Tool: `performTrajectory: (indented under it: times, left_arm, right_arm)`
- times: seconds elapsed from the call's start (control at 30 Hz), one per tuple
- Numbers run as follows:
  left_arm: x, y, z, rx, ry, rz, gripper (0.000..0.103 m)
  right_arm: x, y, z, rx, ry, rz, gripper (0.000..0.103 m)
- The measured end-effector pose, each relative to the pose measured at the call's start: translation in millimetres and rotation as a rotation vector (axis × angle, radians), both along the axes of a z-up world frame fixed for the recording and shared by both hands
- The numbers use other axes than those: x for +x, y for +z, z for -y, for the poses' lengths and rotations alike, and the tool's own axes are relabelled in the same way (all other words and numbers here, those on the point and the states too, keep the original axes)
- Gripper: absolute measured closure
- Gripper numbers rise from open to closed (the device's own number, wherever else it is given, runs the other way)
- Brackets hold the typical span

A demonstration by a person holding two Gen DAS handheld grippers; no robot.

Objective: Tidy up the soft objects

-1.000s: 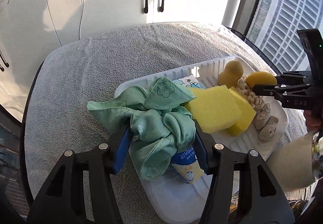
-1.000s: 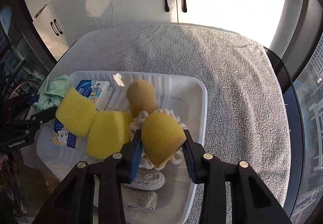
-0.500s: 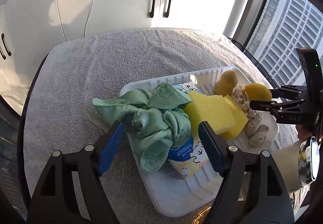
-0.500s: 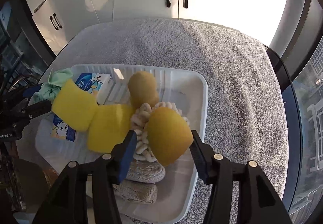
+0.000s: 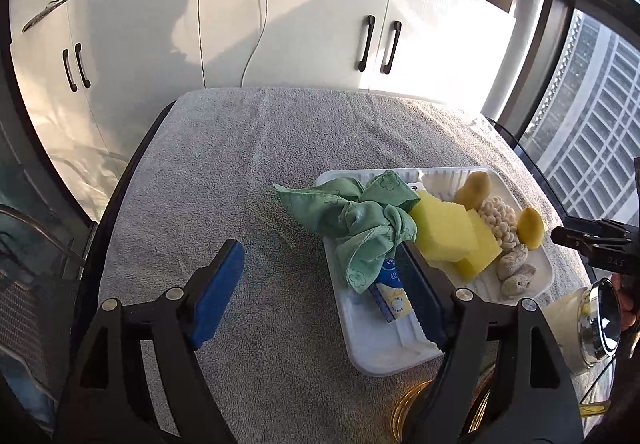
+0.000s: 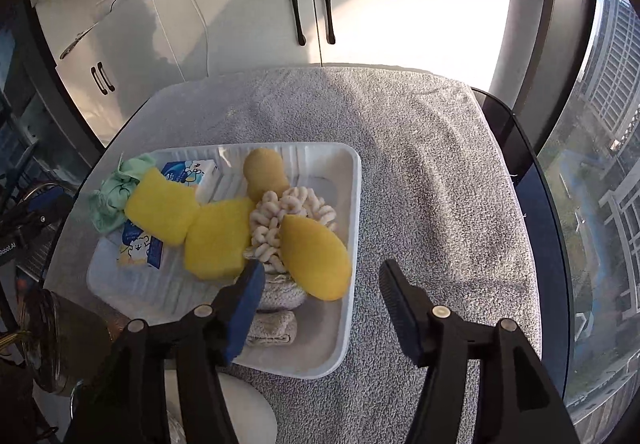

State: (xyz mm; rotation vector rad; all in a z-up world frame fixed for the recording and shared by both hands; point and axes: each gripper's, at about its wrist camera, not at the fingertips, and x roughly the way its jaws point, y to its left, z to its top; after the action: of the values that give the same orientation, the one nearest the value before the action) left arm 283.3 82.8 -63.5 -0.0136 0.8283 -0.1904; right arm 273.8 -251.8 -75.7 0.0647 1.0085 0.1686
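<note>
Both sets of jaws are opening, and nothing sits between either pair! The left gripper (image 5: pixel 318 286) hangs over the grey towel (image 5: pixel 240 172) that covers the table, jaws wide, its right pad just in front of the tray's near-left corner, with only bare towel in the gap. The right gripper (image 6: pixel 320 294) has its jaws wide too, straddling the right rim of the tray (image 6: pixel 352 212): the left pad is over the tray's near end, the right pad is over the towel.

Now the white tray, which is packed. Nearest in the right view lie two rolled beige cloths (image 6: pixel 274 324), one behind the other. Just past them rests a yellow teardrop sponge (image 6: pixel 316 256), leaning against the right rim and touching a knobbly cream mitt (image 6: pixel 280 216). To its left sit two square yellow sponges (image 6: pixel 216 240), one overlapping the other, and both cover part of a blue-and-white tissue pack (image 6: pixel 138 248). Further back stands a tan gourd-shaped sponge (image 6: pixel 264 172), against the mitt.

Over on the tray's far-left corner, the green cloth (image 5: pixel 360 220) lies crumpled, draped across the rim with one corner out on the towel.

Behind the table's far edge stand white cabinets (image 6: pixel 280 4) with black handles.
</note>
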Motion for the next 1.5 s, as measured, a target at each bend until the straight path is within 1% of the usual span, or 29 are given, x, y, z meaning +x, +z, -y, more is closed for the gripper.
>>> performTrajectory:
  times: [0.07,0.2,0.27,0.43,0.57,0.67,0.83,0.97,1.07,1.23,1.4,1.5]
  left_arm:
    - [-11,3,-6,0.029,0.050,0.011,0.026]
    - [-35,8,-16,0.057,0.104,0.029,0.026]
    - [-49,11,-20,0.066,0.126,0.042,0.026]
    - [-87,15,-29,0.065,0.164,0.046,0.026]
    - [-117,14,-35,0.059,0.187,0.037,0.026]
    - [-139,11,-41,0.054,0.209,0.026,0.026]
    - [-172,6,-42,0.042,0.218,-0.012,0.026]
    - [-194,4,-32,0.024,0.193,-0.036,0.026]
    - [-205,8,-17,0.044,0.171,-0.046,0.026]
    - [-224,28,16,0.084,0.136,-0.015,0.026]
    - [-235,47,45,0.097,0.101,0.013,0.026]
    - [-235,54,56,0.093,0.085,0.014,0.026]
  right_arm:
    - [-12,4,7,-0.004,-0.036,0.011,0.032]
    - [-40,16,24,-0.032,-0.102,0.051,0.029]
    - [-56,22,33,-0.050,-0.143,0.065,0.021]
    - [-104,33,51,0.005,-0.207,0.099,0.009]
    - [-143,37,52,0.008,-0.237,0.105,0.002]
    - [-171,38,45,-0.022,-0.238,0.111,0.001]
    - [-206,39,27,-0.067,-0.234,0.100,0.000]
    - [-231,44,5,-0.109,-0.233,0.104,0.000]
    - [-244,47,-14,-0.137,-0.221,0.098,0.000]
    - [-255,58,-39,-0.145,-0.214,0.077,0.000]
    - [-256,70,-52,-0.163,-0.272,0.051,0.000]
    - [-253,73,-59,-0.216,-0.317,0.037,0.000]
